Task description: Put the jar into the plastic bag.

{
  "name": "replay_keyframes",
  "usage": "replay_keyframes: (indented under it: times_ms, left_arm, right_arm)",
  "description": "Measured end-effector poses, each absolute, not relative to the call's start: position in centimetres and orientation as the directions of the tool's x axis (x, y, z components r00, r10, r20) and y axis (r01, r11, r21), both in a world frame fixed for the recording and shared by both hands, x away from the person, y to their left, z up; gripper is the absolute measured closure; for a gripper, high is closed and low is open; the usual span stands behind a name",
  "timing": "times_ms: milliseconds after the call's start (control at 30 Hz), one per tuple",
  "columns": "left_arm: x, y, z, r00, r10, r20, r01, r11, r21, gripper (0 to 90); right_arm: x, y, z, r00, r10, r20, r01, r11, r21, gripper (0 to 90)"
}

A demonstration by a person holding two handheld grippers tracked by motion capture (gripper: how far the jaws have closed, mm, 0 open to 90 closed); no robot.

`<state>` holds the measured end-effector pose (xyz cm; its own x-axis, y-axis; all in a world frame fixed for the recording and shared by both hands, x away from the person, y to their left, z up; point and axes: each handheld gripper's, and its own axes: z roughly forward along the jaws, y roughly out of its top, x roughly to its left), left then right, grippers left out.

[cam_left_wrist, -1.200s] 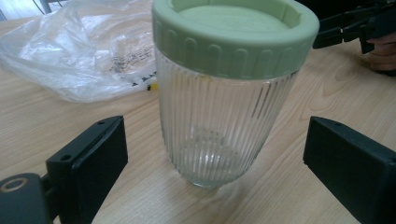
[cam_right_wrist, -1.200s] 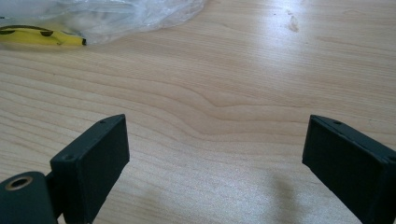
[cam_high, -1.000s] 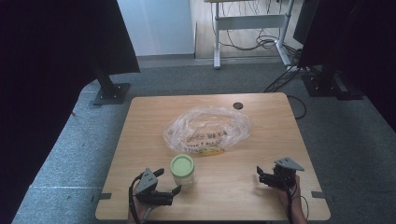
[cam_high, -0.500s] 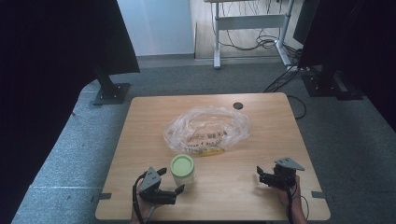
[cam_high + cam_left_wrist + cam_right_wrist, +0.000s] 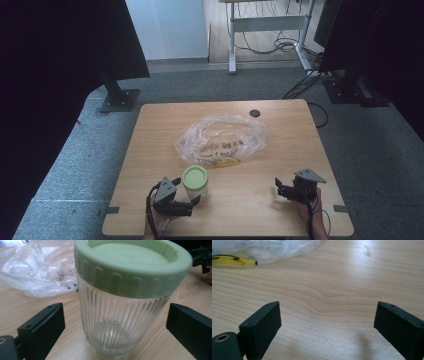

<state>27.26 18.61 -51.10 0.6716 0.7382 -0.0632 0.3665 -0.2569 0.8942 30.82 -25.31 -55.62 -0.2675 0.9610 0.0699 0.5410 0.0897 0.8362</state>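
Two black jaws of my left gripper (image 5: 113, 327) stand wide apart, one on each side of the jar (image 5: 120, 315), and neither pad touches the glass. The jar stands upright on the table (image 5: 300, 145), at the near left part of it, just right of my left hand in the high view. It is clear ribbed glass with a pale green lid (image 5: 132, 262) screwed on top, and it looks empty, so I judge it to be rather light, but stiff and breakable. The vertical ribs should give my pads some hold, although glass is smooth and may slip if I squeeze too softly. I think the best place to take it is the middle of the ribbed wall, below the lid, because the lid is wider and could turn or come loose.

My right gripper (image 5: 327, 325) is also open and holds nothing; it rests low over bare wood at the near right. Farther away, in the middle of the table, lies a crumpled plastic bag (image 5: 222, 137) with a yellow banana (image 5: 233, 260) under its edge.
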Motion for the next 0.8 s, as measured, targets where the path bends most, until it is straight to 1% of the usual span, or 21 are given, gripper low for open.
replay_keyframes:
  times_ms: [500,600,800]
  left_arm:
    - [28.3,16.9,-51.2,0.692,0.721,-0.047,0.349,-0.276,0.895,2.1]
    - [28.6,16.6,-51.3,0.686,0.727,-0.044,0.345,-0.271,0.899,3.7]
    - [29.1,16.5,-51.7,0.688,0.721,-0.078,0.350,-0.235,0.907,8.4]
  right_arm:
    - [30.8,-25.2,-55.6,-0.265,0.963,0.056,0.542,0.100,0.834,7.2]
    - [30.8,-25.1,-55.6,-0.263,0.963,0.052,0.542,0.103,0.834,7.2]
    - [30.9,-25.2,-55.6,-0.262,0.963,0.059,0.546,0.097,0.832,7.2]
